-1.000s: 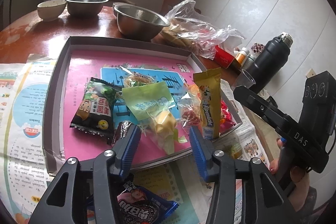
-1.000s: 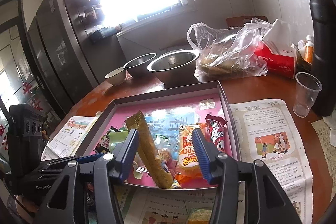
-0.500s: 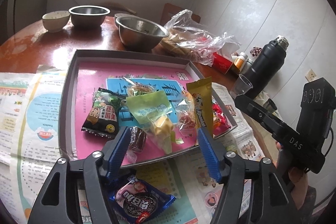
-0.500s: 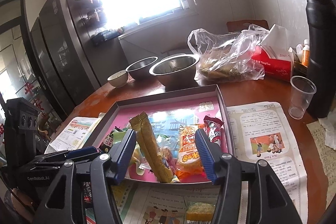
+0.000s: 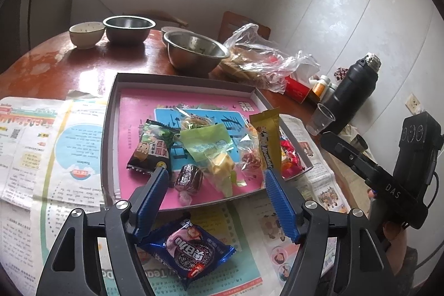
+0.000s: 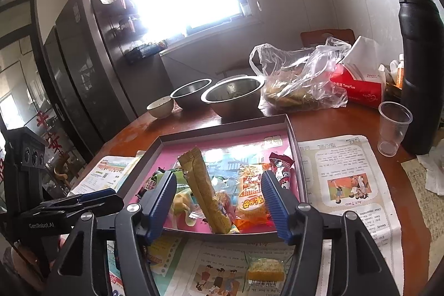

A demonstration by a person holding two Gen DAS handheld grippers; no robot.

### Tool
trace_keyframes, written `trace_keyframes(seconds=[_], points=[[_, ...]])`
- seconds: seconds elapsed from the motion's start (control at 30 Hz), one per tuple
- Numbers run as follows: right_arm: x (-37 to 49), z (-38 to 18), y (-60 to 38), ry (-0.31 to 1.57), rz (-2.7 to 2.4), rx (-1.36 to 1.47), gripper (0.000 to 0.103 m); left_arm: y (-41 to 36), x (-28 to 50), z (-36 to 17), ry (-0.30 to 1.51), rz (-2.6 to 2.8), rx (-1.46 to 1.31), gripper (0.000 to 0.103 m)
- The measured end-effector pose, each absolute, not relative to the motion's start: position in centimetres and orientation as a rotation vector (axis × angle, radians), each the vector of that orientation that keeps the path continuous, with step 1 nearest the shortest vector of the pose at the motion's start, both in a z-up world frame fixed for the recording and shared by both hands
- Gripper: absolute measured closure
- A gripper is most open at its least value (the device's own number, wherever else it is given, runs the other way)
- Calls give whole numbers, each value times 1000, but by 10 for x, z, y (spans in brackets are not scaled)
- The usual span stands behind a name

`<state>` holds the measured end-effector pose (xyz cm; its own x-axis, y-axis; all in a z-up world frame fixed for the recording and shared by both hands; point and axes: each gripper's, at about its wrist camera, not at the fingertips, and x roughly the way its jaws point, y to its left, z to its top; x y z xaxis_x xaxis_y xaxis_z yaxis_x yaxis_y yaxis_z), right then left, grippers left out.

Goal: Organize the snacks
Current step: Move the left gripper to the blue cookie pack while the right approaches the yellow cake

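Now both sets of tongs hang over the near edge of a shallow tray (image 5: 109, 113) on a round wooden table (image 5: 55, 63) spread with newspaper (image 5: 55, 157).

Left gripper (image 5: 216, 185): jaws fairly wide and opening, nothing between the blue pads. Below it, on the newspaper just outside the tray's near rim, lies a blue cookie packet (image 5: 191, 248), flat and untouched.

Right gripper (image 6: 219, 190): jaws at a middling gap and opening, empty. A small yellow snack (image 6: 265, 269) lies on the newspaper near it; the wrapper is too blurred to read.

Inside the tray, heaped toward the near right: a black-and-green packet (image 5: 151, 150), a pale green packet (image 5: 208, 143), a brown wrapped candy (image 5: 188, 178), a long gold bar (image 5: 267, 140), an orange packet (image 6: 251, 199) and a red one (image 6: 281, 171).

Far side of the table: two steel bowls (image 5: 194, 52), a small white bowl (image 5: 86, 33), a clear plastic bag (image 5: 260, 60), a red tissue box (image 6: 358, 85), a black flask (image 5: 352, 90) and a plastic cup (image 6: 392, 128).
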<state>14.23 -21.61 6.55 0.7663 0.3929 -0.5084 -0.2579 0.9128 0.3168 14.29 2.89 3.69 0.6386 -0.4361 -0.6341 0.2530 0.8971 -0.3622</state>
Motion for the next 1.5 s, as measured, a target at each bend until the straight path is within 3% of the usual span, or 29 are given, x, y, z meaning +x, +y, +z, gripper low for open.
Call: trace_keyframes(seconds=[0.83, 1.1, 1.5], points=[[112, 60, -225, 618, 376, 236, 33, 33, 110, 42, 816, -347, -211, 23], [103, 64, -229, 603, 381, 242, 23, 32, 102, 35, 851, -340, -217, 23], [89, 65, -236, 595, 372, 246, 19, 25, 89, 32, 871, -335, -205, 23]])
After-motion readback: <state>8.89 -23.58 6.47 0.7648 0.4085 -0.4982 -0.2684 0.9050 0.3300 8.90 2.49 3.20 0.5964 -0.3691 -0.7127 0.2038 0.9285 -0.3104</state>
